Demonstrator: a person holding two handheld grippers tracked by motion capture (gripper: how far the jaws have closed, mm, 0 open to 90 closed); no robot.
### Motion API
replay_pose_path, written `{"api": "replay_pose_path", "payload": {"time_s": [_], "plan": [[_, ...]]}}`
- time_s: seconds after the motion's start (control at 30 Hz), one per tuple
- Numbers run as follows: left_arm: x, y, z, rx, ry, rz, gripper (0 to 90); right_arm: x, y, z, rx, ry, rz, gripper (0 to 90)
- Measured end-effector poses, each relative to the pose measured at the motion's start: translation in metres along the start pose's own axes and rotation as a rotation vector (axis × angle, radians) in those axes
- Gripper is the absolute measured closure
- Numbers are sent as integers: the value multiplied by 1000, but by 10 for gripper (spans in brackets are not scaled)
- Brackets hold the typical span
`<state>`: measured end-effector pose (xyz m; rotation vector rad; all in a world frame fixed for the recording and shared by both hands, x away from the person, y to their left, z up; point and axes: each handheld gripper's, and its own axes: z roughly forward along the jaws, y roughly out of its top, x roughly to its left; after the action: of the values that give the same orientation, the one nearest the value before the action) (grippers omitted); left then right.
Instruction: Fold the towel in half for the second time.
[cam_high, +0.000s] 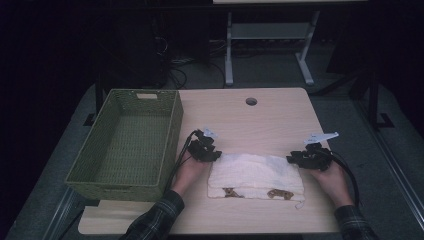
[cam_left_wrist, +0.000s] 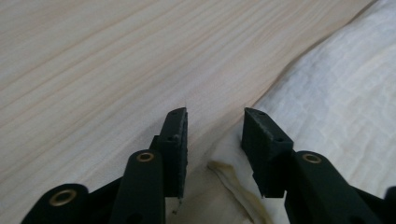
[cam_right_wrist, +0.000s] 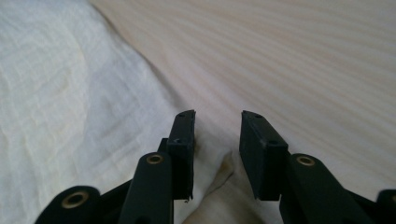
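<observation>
folded towel (cam_high: 256, 172) lies on bench (cam_high: 260, 117) beside basket (cam_high: 127, 142). left hand-held gripper (cam_left_wrist: 215, 135) and right hand-held gripper (cam_right_wrist: 217, 135) part-open, each straddling a far corner, not yet pinching. get both layers in, close evenly.

Counts on the pale wooden table (cam_high: 260, 120)

One folded cream cloth (cam_high: 255, 172) with brown printed patches, one green woven rectangular basket (cam_high: 127, 140), two black two-jaw grippers: left gripper (cam_high: 204, 149), right gripper (cam_high: 309, 157).

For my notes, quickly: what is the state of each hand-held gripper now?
Left hand-held gripper: open, astride the folded cream cloth towel edge.
Right hand-held gripper: the same.
</observation>
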<state>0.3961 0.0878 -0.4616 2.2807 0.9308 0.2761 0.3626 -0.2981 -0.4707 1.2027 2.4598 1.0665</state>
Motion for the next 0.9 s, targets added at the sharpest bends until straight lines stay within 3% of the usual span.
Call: {"api": "replay_pose_path", "payload": {"time_s": [0.1,0.13,0.17,0.2,0.23,0.37,0.4,0.43,0.47,0.53,0.63,0.7,0.9], "plan": [[-1,0,0,1,-8,5,714,2,-1,0,1,4,-9,720],[-1,0,-1,13,-23,19,773,2,-2,0,2,20,-12,805],[-2,0,-1,13,-33,15,773,2,-2,0,2,20,-12,805],[-1,1,-1,22,-44,26,841,2,-1,0,1,25,-25,843],[-1,2,-2,25,-44,29,854,2,-1,0,2,24,-25,850],[1,4,-4,9,-24,24,866,1,1,-1,3,-5,-19,860],[0,7,-8,-29,-4,19,867,-2,4,-3,-11,-15,-21,862],[0,7,-8,-29,-4,19,867,-2,4,-3,-11,-15,-21,862],[0,10,-11,-63,8,8,867,-5,9,-6,-45,-31,-26,863],[2,15,-19,-102,40,16,867,-7,17,-10,-63,-41,-23,864],[3,19,-26,-137,65,22,867,-7,24,-16,-102,-44,-21,864],[2,22,-31,-158,71,25,867,-5,31,-23,-131,-64,-44,864],[-3,21,-42,-180,66,42,867,-2,30,-32,-151,-53,-53,864]]}}
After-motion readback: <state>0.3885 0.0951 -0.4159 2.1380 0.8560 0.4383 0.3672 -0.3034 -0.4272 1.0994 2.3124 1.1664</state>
